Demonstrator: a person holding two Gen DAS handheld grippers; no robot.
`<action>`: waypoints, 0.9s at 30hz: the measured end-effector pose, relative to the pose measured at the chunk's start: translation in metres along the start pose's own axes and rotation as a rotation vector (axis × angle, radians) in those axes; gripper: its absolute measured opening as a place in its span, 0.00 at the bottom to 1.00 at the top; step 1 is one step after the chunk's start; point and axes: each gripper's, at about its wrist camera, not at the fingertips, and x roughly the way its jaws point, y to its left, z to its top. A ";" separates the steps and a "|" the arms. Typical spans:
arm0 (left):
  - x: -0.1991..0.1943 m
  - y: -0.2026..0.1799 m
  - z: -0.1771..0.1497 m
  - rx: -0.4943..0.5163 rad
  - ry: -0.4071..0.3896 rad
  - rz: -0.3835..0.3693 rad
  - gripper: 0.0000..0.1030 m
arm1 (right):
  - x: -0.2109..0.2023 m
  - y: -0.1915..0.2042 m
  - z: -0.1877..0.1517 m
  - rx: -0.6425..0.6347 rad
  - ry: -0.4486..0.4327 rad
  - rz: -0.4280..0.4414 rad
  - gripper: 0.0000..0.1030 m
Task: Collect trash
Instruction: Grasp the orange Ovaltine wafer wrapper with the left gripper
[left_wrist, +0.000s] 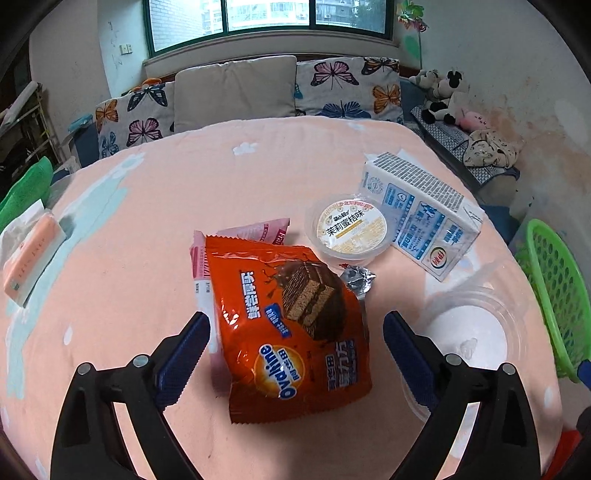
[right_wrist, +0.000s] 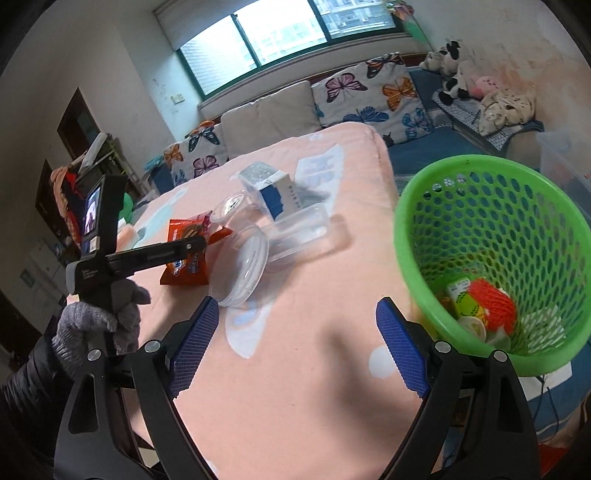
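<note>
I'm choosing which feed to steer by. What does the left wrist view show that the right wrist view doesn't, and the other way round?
Left wrist only: the jelly cup's printed lid, a crumpled foil scrap, a tissue pack.
Right wrist only: the trash inside the green basket, including an orange foam net, and the gloved hand holding the left gripper.
Both: the Ovaltine wrapper, milk carton, clear plastic container, pink bedspread.
</note>
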 end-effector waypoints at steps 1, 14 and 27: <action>0.001 0.000 0.001 -0.001 0.000 0.001 0.89 | 0.002 0.001 0.000 -0.002 0.005 0.001 0.84; 0.000 0.003 -0.002 0.021 -0.004 -0.038 0.62 | 0.022 0.024 0.003 -0.068 0.047 0.024 0.84; -0.034 0.022 -0.014 -0.003 -0.054 -0.127 0.25 | 0.051 0.053 0.011 -0.145 0.081 0.024 0.84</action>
